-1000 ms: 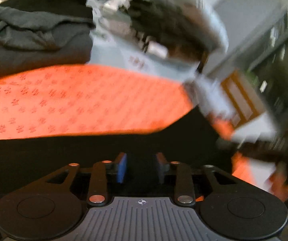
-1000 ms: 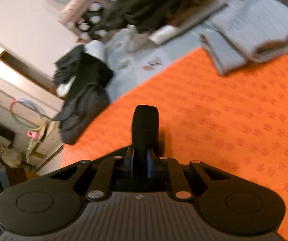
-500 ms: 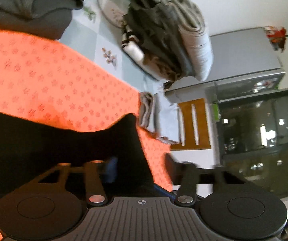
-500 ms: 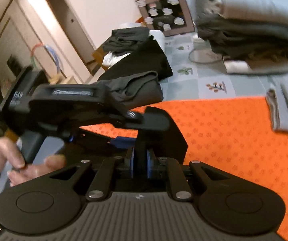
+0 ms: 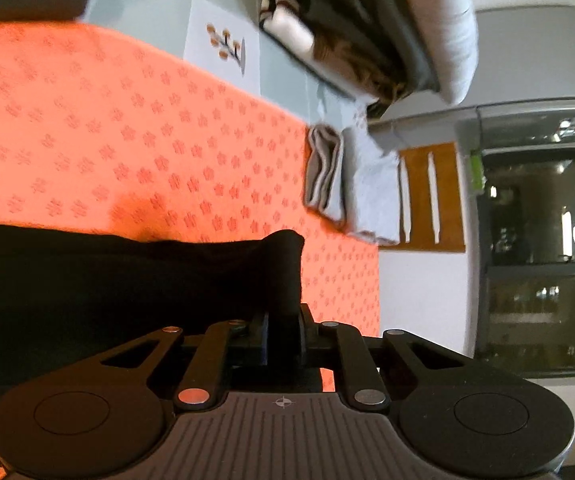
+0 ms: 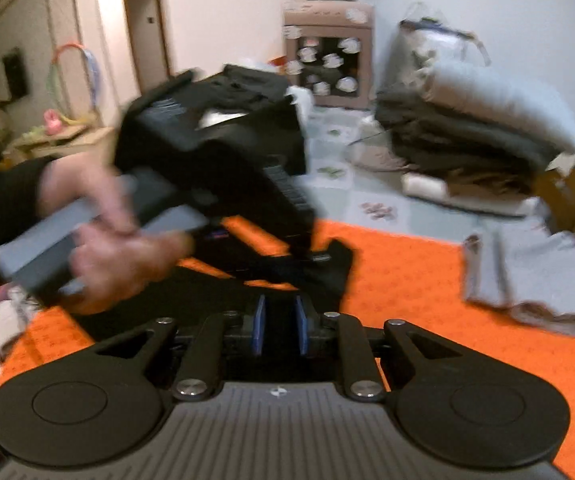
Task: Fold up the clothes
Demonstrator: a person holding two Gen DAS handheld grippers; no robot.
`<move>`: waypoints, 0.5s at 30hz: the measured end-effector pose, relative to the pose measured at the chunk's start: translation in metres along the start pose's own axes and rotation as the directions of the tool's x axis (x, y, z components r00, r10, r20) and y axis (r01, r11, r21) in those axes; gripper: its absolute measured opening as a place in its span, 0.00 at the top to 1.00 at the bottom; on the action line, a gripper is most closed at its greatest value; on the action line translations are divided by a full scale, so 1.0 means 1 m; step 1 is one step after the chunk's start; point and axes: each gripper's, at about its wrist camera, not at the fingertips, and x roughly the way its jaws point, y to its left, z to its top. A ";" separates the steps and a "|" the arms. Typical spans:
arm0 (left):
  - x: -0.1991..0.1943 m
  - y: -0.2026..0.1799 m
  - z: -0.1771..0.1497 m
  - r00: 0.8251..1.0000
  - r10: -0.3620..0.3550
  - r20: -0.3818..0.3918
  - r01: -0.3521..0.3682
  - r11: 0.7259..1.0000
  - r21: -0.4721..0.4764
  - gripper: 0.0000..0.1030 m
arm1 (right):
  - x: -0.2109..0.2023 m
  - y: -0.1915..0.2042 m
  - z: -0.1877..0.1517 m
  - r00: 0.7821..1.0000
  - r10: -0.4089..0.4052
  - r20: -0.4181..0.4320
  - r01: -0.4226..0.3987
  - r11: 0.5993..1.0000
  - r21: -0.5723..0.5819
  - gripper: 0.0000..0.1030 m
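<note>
A black garment (image 5: 127, 280) lies on the orange patterned mat (image 5: 127, 140). My left gripper (image 5: 283, 320) is closing, and its pads pinch one corner of the garment, which sticks up just beyond them. In the right wrist view the black garment (image 6: 327, 276) stretches from my right gripper (image 6: 281, 320) to the blurred left gripper (image 6: 315, 254), which a hand (image 6: 119, 248) holds above the mat (image 6: 407, 280). The right jaws are opening slightly, with dark cloth still between the blue pads.
A folded grey cloth (image 5: 327, 172) (image 6: 527, 272) lies at the mat's far right edge. Behind it a tall stack of folded clothes (image 6: 467, 140) (image 5: 367, 32) sits on the tiled floor. Dark clothes (image 6: 255, 80) are heaped at the back left, beside a small cabinet (image 6: 327, 60).
The left jaws have closed on the black garment's corner. Both wrist views have rolled. The hand with the left gripper has come across into the right wrist view, lifting the cloth.
</note>
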 end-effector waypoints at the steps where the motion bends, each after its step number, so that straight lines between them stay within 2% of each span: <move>1: 0.004 0.001 0.002 1.000 0.001 -0.020 -0.001 1.000 -0.012 0.85 | 0.005 0.000 -0.004 1.000 0.002 -0.009 -0.001 1.000 0.014 0.87; 8: 0.018 0.003 0.014 0.993 0.023 -0.115 -0.027 0.999 -0.036 0.85 | 0.055 0.008 -0.015 0.999 0.003 -0.047 -0.001 0.999 0.034 0.90; 13: 0.020 -0.001 0.014 0.990 0.032 -0.134 -0.034 0.999 -0.010 0.85 | 0.084 0.012 -0.012 0.998 -0.048 -0.042 0.048 0.999 0.004 0.90; 15: 0.022 0.000 0.012 0.990 0.035 -0.134 -0.037 0.999 -0.012 0.85 | 0.094 0.013 -0.012 0.996 -0.058 -0.071 0.058 0.998 -0.005 0.90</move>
